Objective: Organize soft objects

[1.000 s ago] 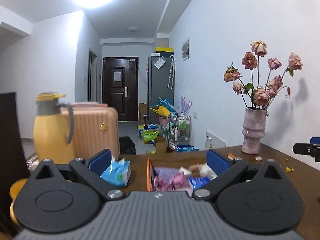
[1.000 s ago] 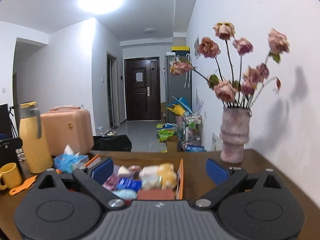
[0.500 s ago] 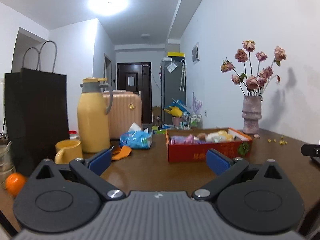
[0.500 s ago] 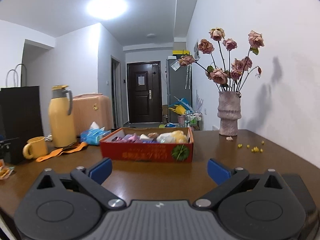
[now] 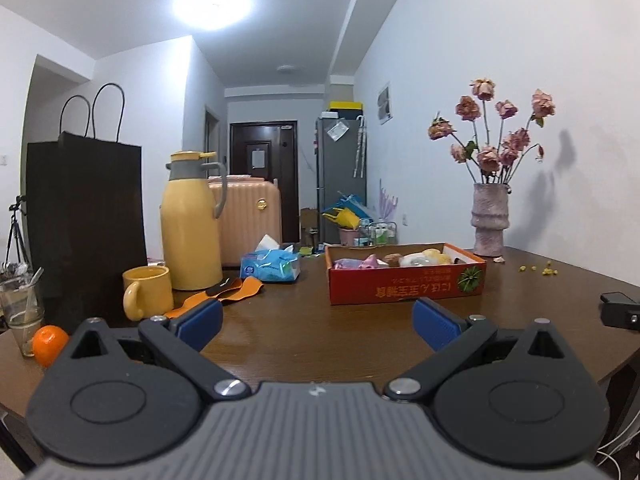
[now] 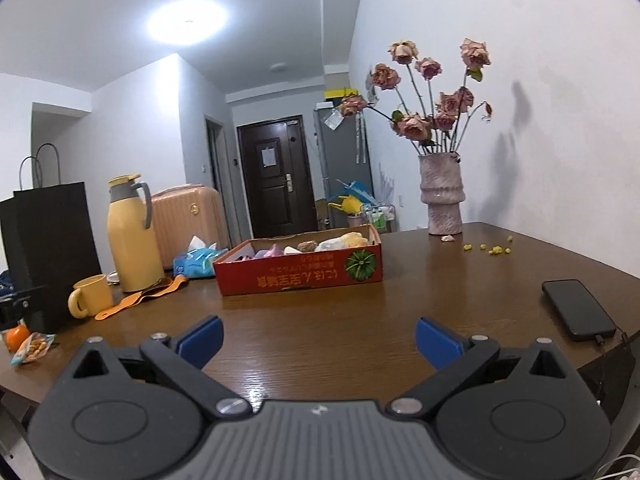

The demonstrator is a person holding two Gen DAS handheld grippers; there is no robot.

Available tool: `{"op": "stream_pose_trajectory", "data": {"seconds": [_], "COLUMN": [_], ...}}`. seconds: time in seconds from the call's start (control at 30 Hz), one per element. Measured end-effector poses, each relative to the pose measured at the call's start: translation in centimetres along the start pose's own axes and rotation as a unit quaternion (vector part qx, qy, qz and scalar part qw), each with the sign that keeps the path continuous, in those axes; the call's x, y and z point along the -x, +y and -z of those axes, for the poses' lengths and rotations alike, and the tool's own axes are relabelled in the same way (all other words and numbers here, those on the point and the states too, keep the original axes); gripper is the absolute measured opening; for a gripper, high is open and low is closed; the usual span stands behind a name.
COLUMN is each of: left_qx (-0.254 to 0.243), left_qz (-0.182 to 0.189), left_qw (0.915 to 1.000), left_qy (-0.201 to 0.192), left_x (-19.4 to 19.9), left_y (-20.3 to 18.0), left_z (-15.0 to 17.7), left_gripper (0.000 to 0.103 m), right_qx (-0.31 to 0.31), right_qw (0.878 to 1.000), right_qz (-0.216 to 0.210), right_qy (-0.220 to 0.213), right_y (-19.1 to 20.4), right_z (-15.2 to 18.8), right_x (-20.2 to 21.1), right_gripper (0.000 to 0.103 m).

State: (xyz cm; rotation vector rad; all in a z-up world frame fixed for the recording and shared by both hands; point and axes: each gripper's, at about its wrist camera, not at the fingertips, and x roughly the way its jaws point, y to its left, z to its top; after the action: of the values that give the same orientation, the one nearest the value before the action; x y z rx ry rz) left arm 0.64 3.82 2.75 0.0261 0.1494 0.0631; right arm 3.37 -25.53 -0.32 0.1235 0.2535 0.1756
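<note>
Brown wooden table [image 5: 320, 332] fills the foreground of both views, with a hallway and dark door behind. We have pulled both tools well back: a second ago the cameras were right over the red box [image 5: 406, 286], and now it sits well ahead of us, near the middle of the table, with the soft things [image 5: 416, 259] heaped inside it. Our left gripper [image 5: 318, 322] has its jaws spread wide with nothing between them, and our right gripper [image 6: 319, 338] is the same, wide apart and empty. Neither touches anything. To the left of the box lie a blue tissue pack [image 5: 271, 266], an orange strap [image 5: 224, 294], a yellow mug [image 5: 147, 292] and a yellow flask [image 5: 191, 224]; a vase of dried roses [image 6: 441, 196] stands behind it to the right, and a phone [image 6: 578, 309] lies at the right edge. We judge the retreat to mean the box work is finished or paused. The tissue pack looks like the one soft thing left outside the box, though we cannot be sure it belongs there.
</note>
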Motion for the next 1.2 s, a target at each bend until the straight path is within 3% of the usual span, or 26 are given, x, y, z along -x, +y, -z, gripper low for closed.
{"op": "stream_pose_trajectory", "data": {"seconds": [0.43, 1.2], "left_qx": [0.001, -0.003], "left_qz": [0.007, 0.007], "left_qw": [1.0000, 1.0000], "left_qy": [-0.004, -0.003], "left_x": [0.2, 0.5], "left_y": [0.3, 0.4], "left_z": [-0.3, -0.3], "left_gripper": [0.103, 0.103], "right_qx": [0.024, 0.023], "right_qw": [1.000, 1.000], "right_qz": [0.003, -0.002], "right_qy": [-0.020, -0.008], "right_y": [1.3, 1.5], "right_z": [0.0, 0.2], "right_x": [0.2, -0.1], "right_gripper": [0.103, 0.103]}}
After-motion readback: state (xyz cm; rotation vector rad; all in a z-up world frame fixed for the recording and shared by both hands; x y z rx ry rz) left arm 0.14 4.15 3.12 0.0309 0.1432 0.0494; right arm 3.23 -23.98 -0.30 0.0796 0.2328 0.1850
